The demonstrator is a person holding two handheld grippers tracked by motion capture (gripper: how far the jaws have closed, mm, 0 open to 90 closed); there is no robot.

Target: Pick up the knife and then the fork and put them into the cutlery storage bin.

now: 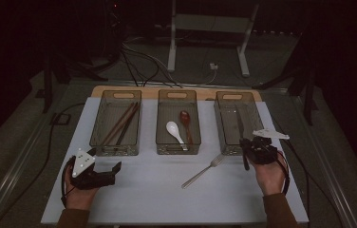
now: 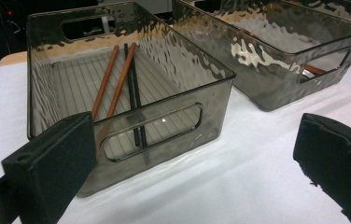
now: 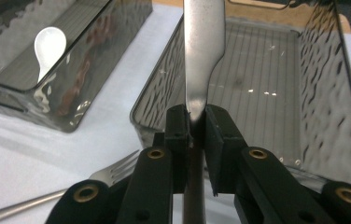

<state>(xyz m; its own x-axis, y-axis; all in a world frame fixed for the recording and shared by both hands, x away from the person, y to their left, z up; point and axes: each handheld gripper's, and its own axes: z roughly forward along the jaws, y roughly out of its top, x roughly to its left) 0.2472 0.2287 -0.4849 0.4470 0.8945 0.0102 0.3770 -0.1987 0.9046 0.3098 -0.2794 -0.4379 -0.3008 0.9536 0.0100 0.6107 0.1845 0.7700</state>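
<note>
Dim room, cables and a stand's legs on the floor beyond; a white table [image 1: 167, 199] carries three smoky clear bins in a row.

Right tongs [image 3: 196, 122] are pressed together on a table knife [image 3: 202, 56], pinching it low on the blade near where it narrows toward the handle. Blade runs straight ahead of the tongs, out over the near wall of the right bin [image 3: 341, 93]; the handle passes back between the jaws. In the high view the same right tongs [image 1: 250, 145] sit at that bin's near end with the knife [image 1: 239, 124] reaching forward over it.

Knife: plain dull steel, flat, smooth, faintly reflective, no pattern seen. Slippery stock, judged likely to pivot in a narrow pinch.

Step in hand, as judged: lay the knife into the bin ahead of the tongs. To do it well, carry the tongs forward until the whole length clears the near wall, keep the blade in line with the bin's long side, lower close to the ribbed floor, then release. Dropping from height risks a bounce or a clang against the wall.

Left tongs [image 2: 192, 154] spread wide, nothing between them; the bin with chopsticks [image 2: 122, 79] stands just ahead. A fork [image 1: 204, 171] lies on the table left of the right tongs.
</note>
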